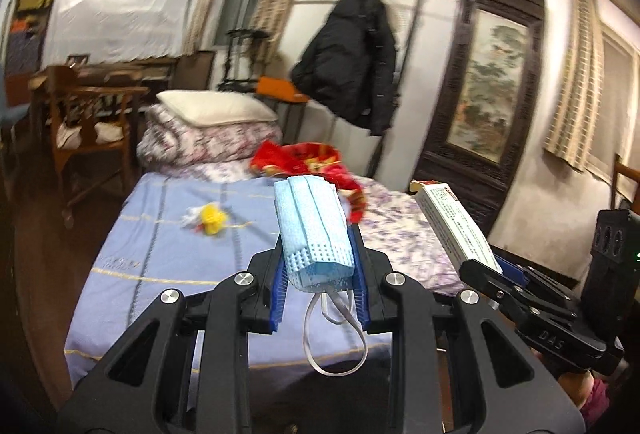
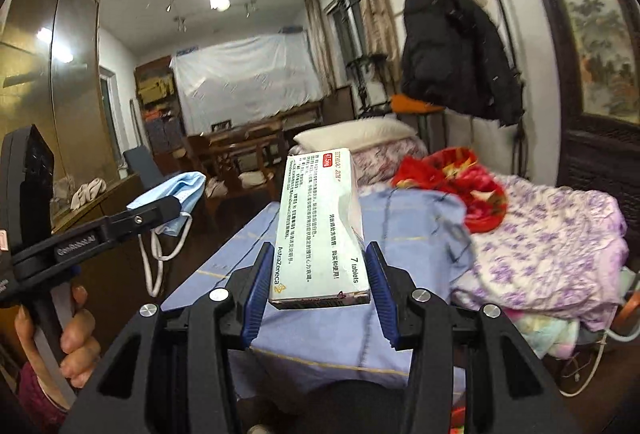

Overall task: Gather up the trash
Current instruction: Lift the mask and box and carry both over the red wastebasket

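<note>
My left gripper (image 1: 318, 258) is shut on a folded blue face mask (image 1: 314, 230); its white ear loops hang down below the jaws. It is held above the foot of the bed. The mask also shows in the right wrist view (image 2: 172, 200). My right gripper (image 2: 318, 274) is shut on a white medicine box (image 2: 320, 222) and holds it up over the bed. The box also shows in the left wrist view (image 1: 456, 230). A yellow and white crumpled wrapper (image 1: 210, 220) lies on the blue sheet.
The bed (image 1: 168, 258) has a blue sheet, a floral quilt (image 2: 540, 234), a red blanket (image 2: 460, 182) and a pillow (image 1: 216, 108). A wooden chair (image 1: 88, 130) stands left of the bed. A black coat (image 1: 352, 62) hangs on the wall.
</note>
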